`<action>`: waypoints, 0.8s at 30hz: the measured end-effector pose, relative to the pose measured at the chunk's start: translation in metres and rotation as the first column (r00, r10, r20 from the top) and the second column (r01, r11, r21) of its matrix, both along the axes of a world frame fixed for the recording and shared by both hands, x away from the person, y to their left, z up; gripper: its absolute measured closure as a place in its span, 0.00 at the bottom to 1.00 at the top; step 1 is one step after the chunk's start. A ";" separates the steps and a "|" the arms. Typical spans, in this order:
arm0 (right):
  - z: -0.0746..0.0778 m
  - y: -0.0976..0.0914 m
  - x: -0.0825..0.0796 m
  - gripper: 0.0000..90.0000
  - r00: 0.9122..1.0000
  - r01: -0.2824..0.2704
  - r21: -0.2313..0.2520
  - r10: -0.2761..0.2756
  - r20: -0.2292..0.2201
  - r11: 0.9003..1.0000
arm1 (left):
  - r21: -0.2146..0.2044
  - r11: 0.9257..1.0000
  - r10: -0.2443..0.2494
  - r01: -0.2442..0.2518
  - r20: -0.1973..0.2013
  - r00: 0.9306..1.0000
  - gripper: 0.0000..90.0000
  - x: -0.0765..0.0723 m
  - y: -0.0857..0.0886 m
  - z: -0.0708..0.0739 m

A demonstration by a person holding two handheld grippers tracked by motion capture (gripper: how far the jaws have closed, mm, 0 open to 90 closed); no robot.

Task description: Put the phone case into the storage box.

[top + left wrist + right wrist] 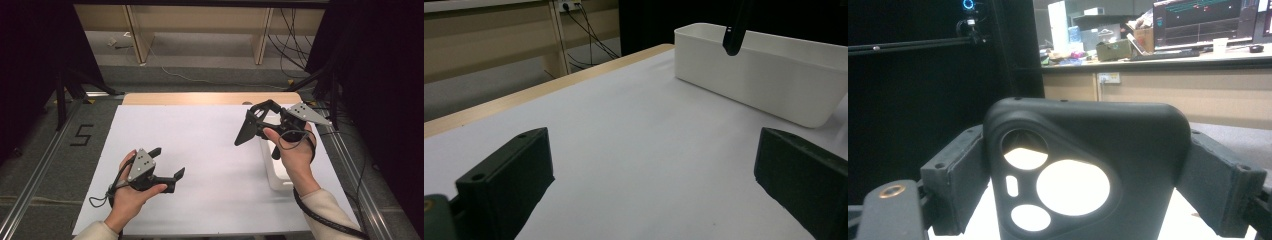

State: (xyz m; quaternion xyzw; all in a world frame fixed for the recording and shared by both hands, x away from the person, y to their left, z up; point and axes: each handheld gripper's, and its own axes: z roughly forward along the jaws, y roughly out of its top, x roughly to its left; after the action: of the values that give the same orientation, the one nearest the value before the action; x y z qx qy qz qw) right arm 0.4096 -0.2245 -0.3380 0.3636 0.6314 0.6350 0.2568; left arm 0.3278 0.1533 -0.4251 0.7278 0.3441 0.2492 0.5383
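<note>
The left gripper (167,164) is hovering low over the white sheet (200,150) with its jaws spread wide and nothing between them. Further right, the right gripper (255,122) is clamping a black phone case (1088,170) by its two long edges, holding it in the air just above the white bin (764,80) near the sheet's right edge.

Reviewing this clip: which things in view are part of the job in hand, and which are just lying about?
In the job:
- black phone case, clamped between the right gripper jaws
- white bin, below and behind that gripper
- left gripper, open and holding nothing, low over the white table sheet

Lying about:
- cables on the floor
- wooden shelf unit behind the table
</note>
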 end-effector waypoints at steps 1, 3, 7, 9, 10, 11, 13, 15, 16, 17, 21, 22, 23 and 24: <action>0.000 0.000 0.000 0.17 1.000 0.004 0.000 -0.004 -0.001 1.000 | -0.001 1.000 0.000 0.000 0.000 1.000 0.02 0.000 0.000 0.000; 0.000 -0.002 0.000 0.17 1.000 0.006 0.002 -0.006 0.000 1.000 | -0.002 1.000 0.003 -0.003 -0.002 1.000 0.02 0.000 0.000 0.000; 0.001 -0.004 0.001 0.17 1.000 0.013 0.005 -0.013 0.001 1.000 | -0.001 1.000 0.002 -0.002 0.002 1.000 0.02 0.000 0.000 0.000; 0.002 -0.004 0.001 0.17 1.000 0.015 0.007 -0.015 0.001 1.000 | -0.002 1.000 0.005 -0.005 0.001 1.000 0.02 0.000 0.000 0.000; 0.002 -0.005 0.001 0.17 1.000 0.017 0.007 -0.017 0.002 1.000 | -0.003 1.000 0.006 -0.006 0.001 1.000 0.02 0.000 0.001 0.000; 0.003 -0.006 0.001 0.17 1.000 0.019 0.009 -0.019 0.003 1.000 | -0.004 1.000 0.007 -0.007 0.001 1.000 0.02 0.000 0.001 0.000; 0.004 -0.008 0.001 0.17 1.000 0.023 0.011 -0.023 0.003 1.000 | -0.004 1.000 0.007 -0.007 0.001 1.000 0.02 0.000 0.001 0.000; 0.005 -0.010 0.001 0.17 1.000 0.029 0.014 -0.029 0.011 0.999 | -0.005 1.000 0.007 -0.007 0.001 1.000 0.02 0.000 0.001 0.000; 0.005 -0.011 0.001 0.17 0.999 0.032 0.016 -0.032 0.012 0.999 | -0.005 1.000 0.007 -0.007 0.001 1.000 0.02 0.000 0.001 0.000; 0.006 -0.011 0.001 0.17 0.999 0.034 0.018 -0.035 0.012 0.999 | -0.005 1.000 0.006 -0.006 0.001 1.000 0.02 0.000 0.001 0.000; 0.006 -0.015 0.002 0.17 0.999 0.044 0.024 -0.044 0.012 0.999 | -0.008 1.000 0.007 -0.007 0.002 1.000 0.02 0.000 0.001 0.000; 0.007 -0.016 0.002 0.17 0.999 0.046 0.026 -0.046 0.011 0.999 | -0.010 1.000 0.008 -0.008 0.002 1.000 0.02 0.000 0.001 0.000; 0.007 -0.017 0.003 0.17 0.999 0.047 0.026 -0.047 0.014 0.999 | -0.011 1.000 0.009 -0.009 0.003 1.000 0.02 0.000 0.001 0.000; 0.007 -0.017 0.003 0.17 0.999 0.051 0.031 -0.051 0.014 0.998 | -0.010 1.000 0.009 -0.009 0.003 1.000 0.02 0.001 0.001 0.000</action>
State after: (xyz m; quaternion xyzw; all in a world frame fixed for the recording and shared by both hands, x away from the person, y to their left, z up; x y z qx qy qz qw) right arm 0.4122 -0.2418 -0.3309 0.3787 0.6104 0.6404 0.2718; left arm 0.3284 0.1545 -0.4246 0.7233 0.3478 0.2508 0.5413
